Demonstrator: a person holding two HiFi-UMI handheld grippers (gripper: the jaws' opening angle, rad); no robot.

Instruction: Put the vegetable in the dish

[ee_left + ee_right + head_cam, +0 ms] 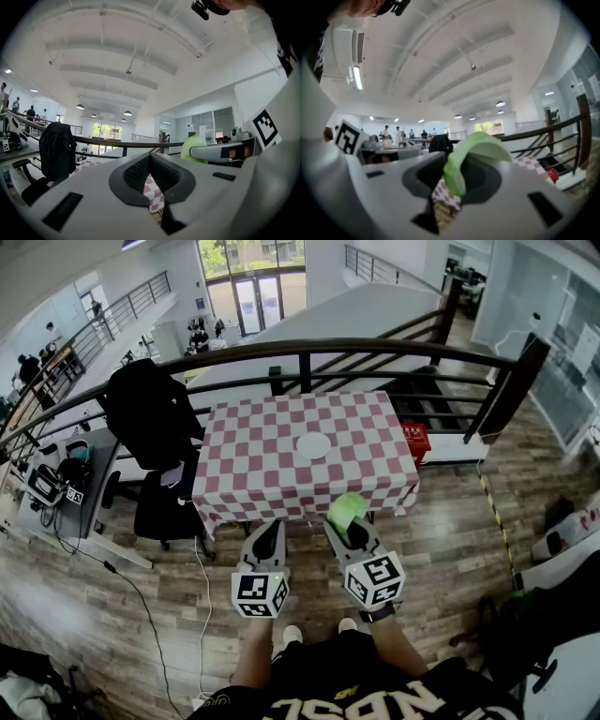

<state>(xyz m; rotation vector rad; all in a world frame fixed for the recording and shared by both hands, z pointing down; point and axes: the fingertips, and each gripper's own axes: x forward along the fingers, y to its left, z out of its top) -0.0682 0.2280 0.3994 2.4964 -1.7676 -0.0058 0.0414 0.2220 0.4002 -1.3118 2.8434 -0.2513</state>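
So, checkered bench by the railing; your left tongs sit closed and empty, right tongs clamp the vegetable.

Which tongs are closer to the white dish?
Right. The right tongs, gripping the green vegetable, reach the table's near edge; the left tongs, shut, sit further back and left of the dish.

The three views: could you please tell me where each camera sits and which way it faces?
Head view: on the person's head, facing steeply down at the table, dish, left gripper, right gripper and the person's legs.
Left gripper view: on the left gripper, along its shut jaws toward the railing.
Right gripper view: on the right gripper, along jaws gripping the vegetable.
Shared: all three show the vegetable.
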